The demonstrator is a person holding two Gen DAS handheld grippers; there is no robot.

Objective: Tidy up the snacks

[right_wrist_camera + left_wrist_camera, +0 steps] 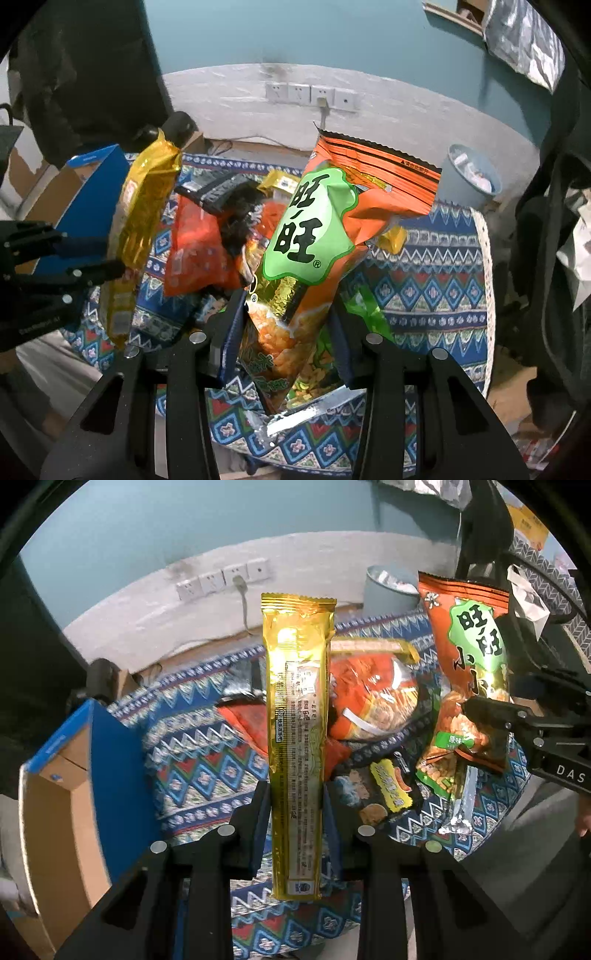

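My left gripper [297, 805] is shut on a long gold snack packet [297, 716], held upright above the patterned cloth [199, 760]. That gold packet [142, 229] and the left gripper [114, 258] also show at the left of the right wrist view. My right gripper [288, 317] is shut on an orange and green snack bag [332, 236], lifted off the cloth. The same bag [469, 672] hangs at the right of the left wrist view, pinched by the right gripper [466, 710]. A pile of red snack bags [369, 694] and a small yellow packet [393, 782] lies on the cloth below.
An open blue cardboard box [74, 760] stands at the left edge of the cloth. A grey waste bin [472, 177] sits on the floor by the wall at the right. Wall sockets [221, 578] are behind. Dark clothing [554, 240] hangs at the right.
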